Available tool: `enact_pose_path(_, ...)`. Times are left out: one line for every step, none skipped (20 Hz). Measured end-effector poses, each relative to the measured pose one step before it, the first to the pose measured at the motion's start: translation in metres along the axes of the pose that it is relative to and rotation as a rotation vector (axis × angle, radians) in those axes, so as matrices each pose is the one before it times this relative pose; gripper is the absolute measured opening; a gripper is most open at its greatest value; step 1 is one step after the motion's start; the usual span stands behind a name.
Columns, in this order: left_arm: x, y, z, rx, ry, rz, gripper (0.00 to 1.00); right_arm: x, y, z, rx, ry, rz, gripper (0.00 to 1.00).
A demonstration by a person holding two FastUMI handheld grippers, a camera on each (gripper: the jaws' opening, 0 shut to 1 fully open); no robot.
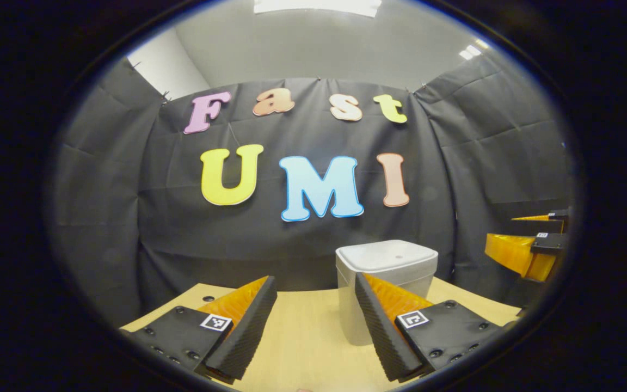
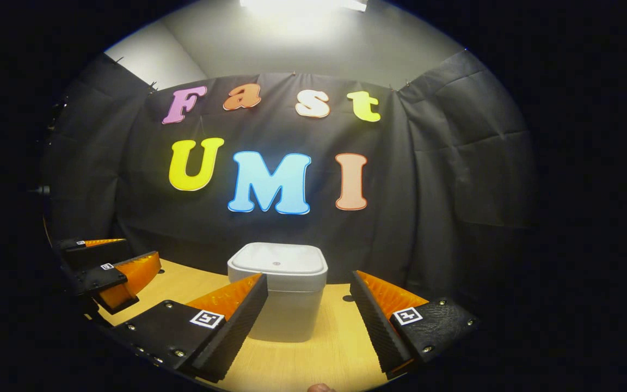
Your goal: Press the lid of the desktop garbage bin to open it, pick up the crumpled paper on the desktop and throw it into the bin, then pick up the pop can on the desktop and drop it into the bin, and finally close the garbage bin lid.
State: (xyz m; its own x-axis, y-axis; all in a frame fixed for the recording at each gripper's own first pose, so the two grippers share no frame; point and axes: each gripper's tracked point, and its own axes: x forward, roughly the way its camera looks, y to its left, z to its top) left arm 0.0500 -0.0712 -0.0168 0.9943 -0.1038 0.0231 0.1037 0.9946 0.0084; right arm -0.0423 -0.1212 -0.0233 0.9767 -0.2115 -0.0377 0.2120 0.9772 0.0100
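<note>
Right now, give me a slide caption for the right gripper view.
Open right gripper faces the closed garbage bin on the wooden desktop.

No readable text, only small square coded markers on gripper fingers

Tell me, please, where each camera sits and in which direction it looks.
Left gripper view: rides on the left tool, faces the closed bin and cloth wall; own open fingers below, right tool at right.
Right gripper view: rides on the right tool, facing the bin; left tool at left.
Both share bin, table, wall.
</note>
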Motion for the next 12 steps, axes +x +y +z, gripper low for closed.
enact_pose_path(-0.00074,-0.00930,-0.00317,-0.01157,0.00451,0.00766,0.96,-0.00100,-0.01150,-0.00070,0.00104,-0.00529,-0.00038,0.97)
enact_pose_path(-0.00088,-0.00972,-0.00367,-0.00764,0.00706,0.01548,0.95,-0.00009,-0.01117,0.00005,0.00184,-0.00775,0.00609,0.97)
enact_pose_path(-0.00158,-0.01009,-0.00142,-0.00371,0.00035,0.01723,0.94,0.00028,-0.01222,-0.00104,-0.00012,-0.00394,0.00932,0.97)
enact_pose_path(-0.00108,-0.01237,-0.00071,-0.00697,-0.00401,0.01580,0.96,0.00120,-0.01359,-0.00110,-0.00470,-0.00702,0.01086,0.97)
enact_pose_path(-0.00167,-0.01469,-0.00097,-0.01235,-0.00276,0.01301,0.96,0.00097,-0.01368,-0.00134,-0.01354,-0.00129,0.00841,0.97)
enact_pose_path(-0.00248,-0.01360,-0.00101,-0.01361,-0.00611,0.01512,0.96,0.00033,-0.01555,-0.00284,-0.01649,0.00002,0.00531,0.97)
enact_pose_path(-0.00339,-0.01614,-0.00214,-0.00106,-0.00448,0.00917,0.96,0.00095,-0.01484,0.00069,-0.00947,-0.01370,0.00715,0.97)
enact_pose_path(-0.00205,-0.01622,0.00087,0.01276,-0.00366,0.00798,0.95,0.00077,-0.00895,-0.00134,0.00436,-0.00926,0.02701,0.97)
enact_pose_path(-0.00266,-0.01608,-0.00088,0.02200,-0.00327,0.00547,0.96,0.00114,-0.01150,-0.00531,0.01443,0.01250,0.01567,0.97)
enact_pose_path(-0.00153,-0.01790,-0.00173,0.01862,-0.00300,0.00163,0.95,-0.00109,-0.01212,-0.00621,0.01811,0.00882,0.01567,0.97)
enact_pose_path(0.00004,-0.01879,-0.00191,0.00487,-0.00122,-0.00237,0.95,0.00016,-0.01272,-0.00480,0.01417,0.00934,0.00735,0.97)
enact_pose_path(-0.00071,-0.01846,-0.00218,-0.00925,-0.00195,-0.00171,0.96,-0.00088,-0.01400,-0.00527,0.00706,0.01363,0.00228,0.97)
